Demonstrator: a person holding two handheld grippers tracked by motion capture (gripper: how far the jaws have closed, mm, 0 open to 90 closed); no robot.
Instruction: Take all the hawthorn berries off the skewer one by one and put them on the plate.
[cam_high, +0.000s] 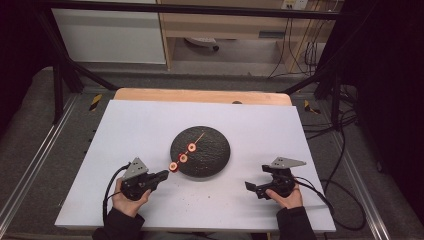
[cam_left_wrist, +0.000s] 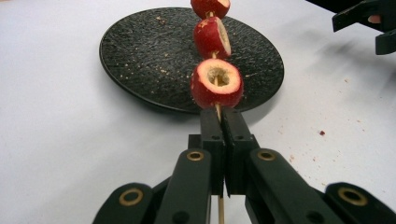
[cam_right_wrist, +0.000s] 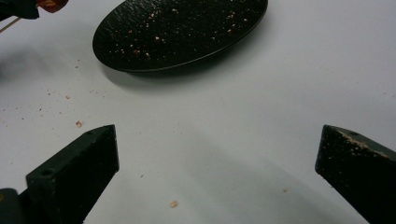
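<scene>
A thin wooden skewer (cam_high: 199, 136) carries three red fruit pieces with pale cut faces (cam_high: 183, 158) and reaches out over a round black plate (cam_high: 212, 155). My left gripper (cam_high: 164, 174) is shut on the skewer's near end, left of the plate. In the left gripper view the jaws pinch the stick (cam_left_wrist: 218, 112) just below the nearest fruit piece (cam_left_wrist: 216, 84), with the plate (cam_left_wrist: 140, 51) behind. My right gripper (cam_high: 248, 186) stands open to the right of the plate, low over the table. In the right gripper view its jaws are wide apart with nothing between them, and the plate (cam_right_wrist: 187, 28) lies ahead.
The white table sheet (cam_high: 150, 120) bears small crumbs near the plate (cam_right_wrist: 78, 124). A wooden board edge (cam_high: 200, 95) runs along the table's far side. Black frame bars and cables stand beyond the table.
</scene>
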